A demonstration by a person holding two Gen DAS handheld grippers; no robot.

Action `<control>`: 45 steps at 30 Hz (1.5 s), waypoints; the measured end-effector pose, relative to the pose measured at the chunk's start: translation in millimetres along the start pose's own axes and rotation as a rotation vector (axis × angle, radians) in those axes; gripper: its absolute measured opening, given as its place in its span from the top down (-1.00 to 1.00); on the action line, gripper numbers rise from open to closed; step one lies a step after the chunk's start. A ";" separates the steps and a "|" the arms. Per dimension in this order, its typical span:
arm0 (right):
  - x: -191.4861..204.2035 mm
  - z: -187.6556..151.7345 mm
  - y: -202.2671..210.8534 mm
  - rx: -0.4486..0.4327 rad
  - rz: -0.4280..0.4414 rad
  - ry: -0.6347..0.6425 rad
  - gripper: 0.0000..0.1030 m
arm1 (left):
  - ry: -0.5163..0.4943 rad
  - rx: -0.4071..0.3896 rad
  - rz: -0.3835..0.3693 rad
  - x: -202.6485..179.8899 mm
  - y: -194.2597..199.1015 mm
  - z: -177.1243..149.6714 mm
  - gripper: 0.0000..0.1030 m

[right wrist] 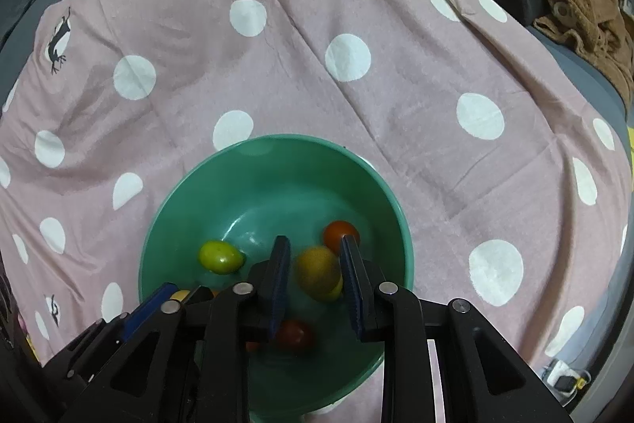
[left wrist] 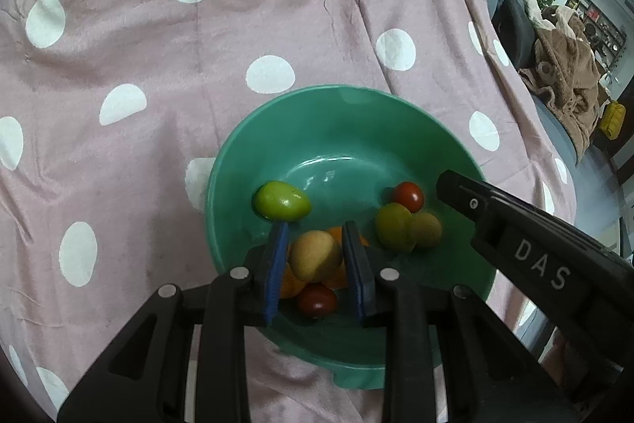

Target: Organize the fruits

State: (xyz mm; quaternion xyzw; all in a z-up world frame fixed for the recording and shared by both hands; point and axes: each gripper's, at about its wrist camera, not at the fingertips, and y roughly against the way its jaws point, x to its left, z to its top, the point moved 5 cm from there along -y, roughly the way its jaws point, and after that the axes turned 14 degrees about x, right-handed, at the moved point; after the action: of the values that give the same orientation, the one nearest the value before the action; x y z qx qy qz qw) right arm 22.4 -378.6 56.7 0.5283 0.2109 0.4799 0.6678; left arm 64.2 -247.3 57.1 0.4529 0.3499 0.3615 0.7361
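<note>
Both grippers hang over the green bowl point(left wrist: 396, 129), which sits on a pink dotted cloth point(left wrist: 158, 74) and holds all the fruit in view. The left gripper point(left wrist: 319, 244) has its jaws open, straddling a tan fruit point(left wrist: 315, 254) near the bowl's near side without clearly pinching it. The right gripper point(right wrist: 315, 264) is likewise open around a yellow fruit point(right wrist: 317, 270) nearer the bowl's centre, a red tomato point(right wrist: 338, 230) just behind. To grasp well, each should drop squarely over one fruit, close gently and avoid nudging neighbours. Both tools tilt steeply down into the bowl, side by side.
</note>
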 end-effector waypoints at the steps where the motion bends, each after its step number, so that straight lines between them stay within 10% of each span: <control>1: 0.0 0.2 1.7 -0.005 0.003 0.002 0.47 | -0.006 -0.007 -0.001 -0.6 2.4 0.4 0.28; 13: 2.6 1.0 36.2 -0.096 0.009 0.016 0.06 | -0.015 -0.117 0.016 -0.8 52.3 -1.7 -0.40; 45: -7.4 -1.9 46.1 -0.122 -0.041 0.022 0.01 | 0.023 -0.123 0.058 9.2 65.9 -18.5 -0.42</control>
State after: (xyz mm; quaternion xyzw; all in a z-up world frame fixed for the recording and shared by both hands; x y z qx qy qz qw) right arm -1.7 -384.9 96.2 0.4771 0.1994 0.4839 0.7060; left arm 38.9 -210.2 109.6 0.4125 0.3222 0.4084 0.7478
